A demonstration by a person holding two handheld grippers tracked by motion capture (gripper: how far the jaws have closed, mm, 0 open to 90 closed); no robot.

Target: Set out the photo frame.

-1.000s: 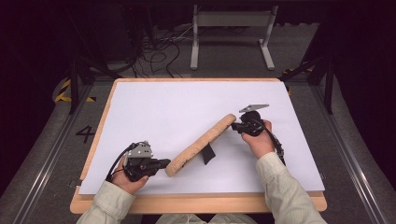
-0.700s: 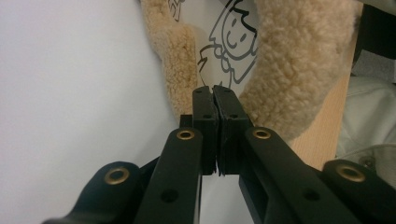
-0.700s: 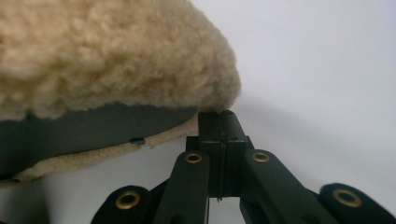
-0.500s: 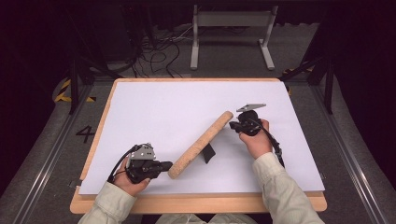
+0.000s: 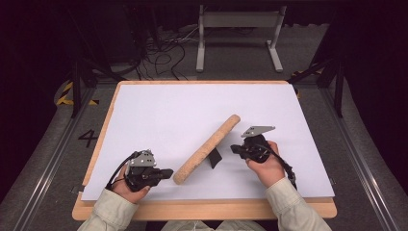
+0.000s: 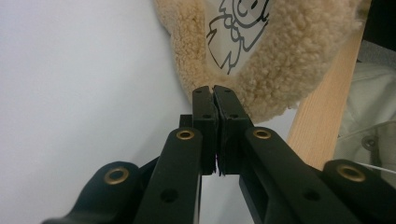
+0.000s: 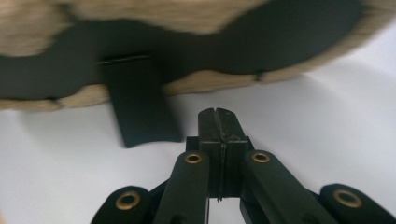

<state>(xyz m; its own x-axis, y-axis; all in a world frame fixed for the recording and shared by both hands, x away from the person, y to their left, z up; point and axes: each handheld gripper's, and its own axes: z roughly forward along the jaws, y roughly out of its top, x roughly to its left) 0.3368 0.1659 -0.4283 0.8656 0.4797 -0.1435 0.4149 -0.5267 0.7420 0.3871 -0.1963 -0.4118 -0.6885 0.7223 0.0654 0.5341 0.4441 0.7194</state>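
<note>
Fuzzy tan fleece picture frame [image 5: 208, 148] stands propped; both my hand-held grippers, left [image 5: 163, 173] and right [image 5: 234, 148], closed empty, probably regrasp next.

A tan fleece-edged frame [image 5: 208, 148] is seen propped upright on its black stand [image 5: 213, 158], set diagonally on the white worktop [image 5: 159, 115], a cartoon drawing on its front.

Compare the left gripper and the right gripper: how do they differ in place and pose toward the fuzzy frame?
The left gripper sits at the fuzzy frame's near end, by the table's front edge; the right gripper sits farther in, behind the frame's middle. In its own view the left gripper's tips meet the beige fleece rim, while the right gripper faces the black back and its stand, apart from both. Both are shut and empty.
</note>
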